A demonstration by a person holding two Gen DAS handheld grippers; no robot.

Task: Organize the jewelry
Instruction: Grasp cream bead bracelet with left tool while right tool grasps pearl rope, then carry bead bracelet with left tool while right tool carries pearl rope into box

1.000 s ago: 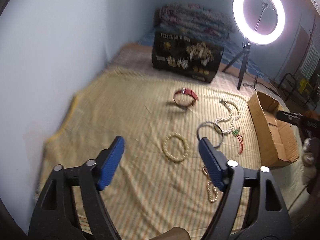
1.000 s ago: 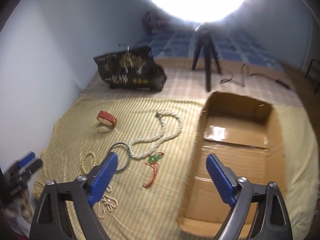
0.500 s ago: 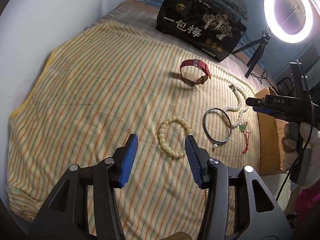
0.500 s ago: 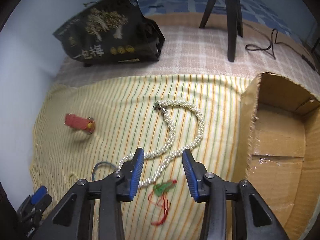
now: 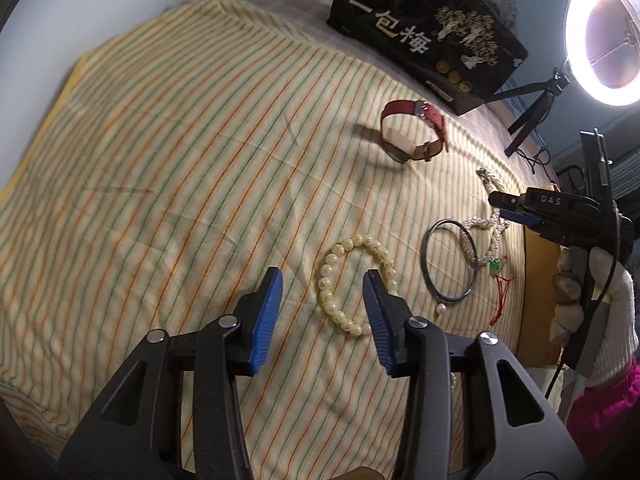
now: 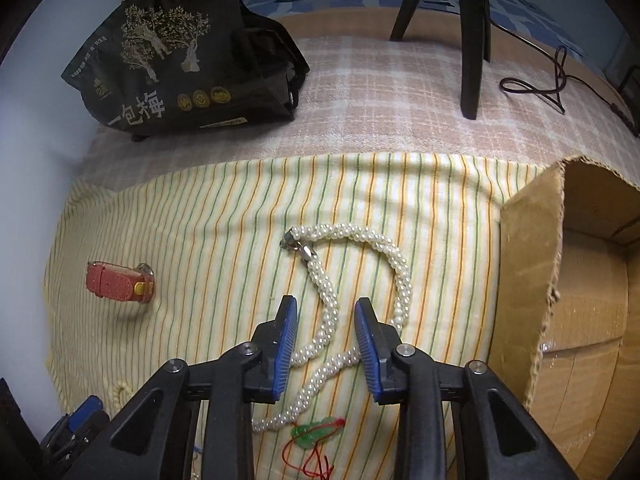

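Jewelry lies on a striped yellow cloth (image 5: pixel 180 168). My left gripper (image 5: pixel 322 304) is open, its jaws low on either side of one edge of a cream bead bracelet (image 5: pixel 340 252). A dark bangle (image 5: pixel 450 264), a green pendant on red cord (image 5: pixel 497 266) and a red watch (image 5: pixel 412 130) lie beyond. My right gripper (image 6: pixel 326 344) is open, its jaws straddling a strand of the pearl necklace (image 6: pixel 360 240). The green pendant (image 6: pixel 316 434) lies just below it, the red watch (image 6: pixel 118 282) to the left. The right gripper also shows in the left wrist view (image 5: pixel 516 210).
An open cardboard box (image 6: pixel 532 280) stands at the right edge of the cloth. A black printed bag (image 6: pixel 184 56) and a ring light tripod (image 6: pixel 470 40) stand at the back, with a cable (image 6: pixel 552 88). A wall runs along the left.
Both grippers have moved down and forward toward the cloth. The left has closed in on the bead bracelet, the right on the pearl necklace. Both jaw gaps narrowed from 1 s ago.
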